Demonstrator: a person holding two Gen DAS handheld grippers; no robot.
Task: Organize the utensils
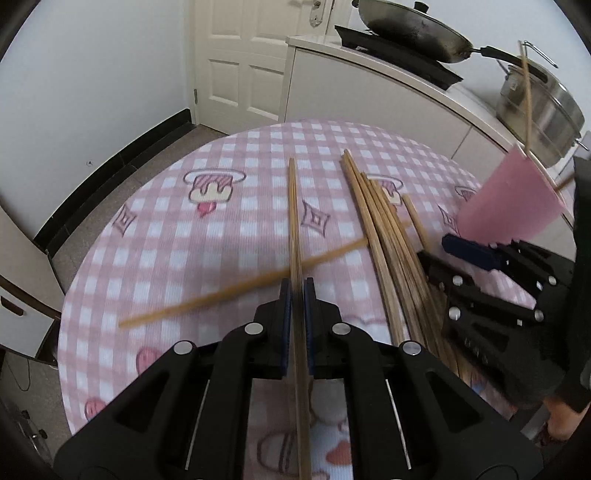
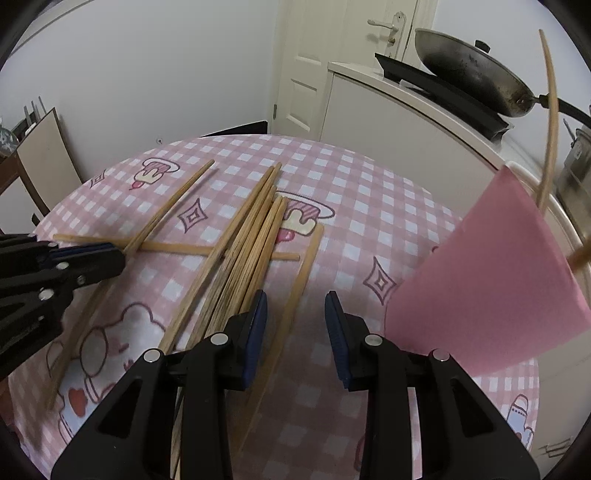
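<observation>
My left gripper [image 1: 297, 286] is shut on a pair of wooden chopsticks [image 1: 294, 221] that stick out forward past its pads. From the right wrist view that left gripper [image 2: 92, 258] comes in at the left with the held chopsticks [image 2: 173, 199]. A single chopstick [image 1: 240, 286] lies crosswise under them. A pile of several chopsticks [image 2: 243, 251] lies mid-table. My right gripper [image 2: 295, 299] stands open above the pile's right side, nothing pressed between its pads. A pink cup [image 2: 491, 280] with chopsticks [image 2: 550, 129] in it is just right of it.
The round table has a pink checked cloth [image 2: 369, 192]. Behind it runs a white counter [image 1: 388, 85] with a wok [image 1: 410, 29] on a black stove and a steel pot [image 1: 539, 107]. A white door [image 1: 236, 55] is at the back, a chair [image 2: 40, 158] at the left.
</observation>
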